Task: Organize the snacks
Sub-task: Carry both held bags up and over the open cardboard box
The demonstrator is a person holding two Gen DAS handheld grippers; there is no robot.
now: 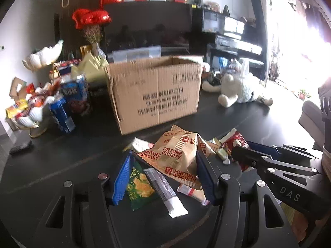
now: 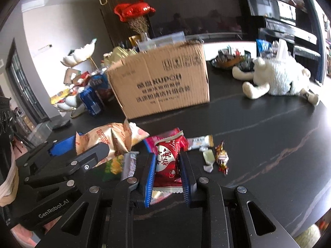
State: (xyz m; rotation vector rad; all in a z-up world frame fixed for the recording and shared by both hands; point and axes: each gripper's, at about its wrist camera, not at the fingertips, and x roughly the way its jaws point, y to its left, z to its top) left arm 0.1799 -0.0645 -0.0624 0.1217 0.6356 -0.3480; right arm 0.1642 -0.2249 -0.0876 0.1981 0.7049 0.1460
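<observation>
A pile of snack packets lies on the dark table in front of an open cardboard box [image 1: 155,93]. My left gripper [image 1: 163,173] is open; its blue pads stand either side of a tan Fortune Biscuits bag [image 1: 175,155], with a green chips packet [image 1: 138,186] and a silver bar [image 1: 163,188] below. My right gripper [image 2: 167,173] is shut on a red heart-print snack packet [image 2: 167,159]. The box [image 2: 163,82] stands behind. The right gripper also shows in the left wrist view [image 1: 244,155], the left one in the right wrist view [image 2: 68,150].
Small candies [image 2: 221,157] and a white bar [image 2: 200,141] lie right of the red packet. Blue cans [image 1: 62,113] and a white shell dish [image 1: 35,115] of snacks stand left of the box. A white plush toy [image 2: 277,80] lies at the right.
</observation>
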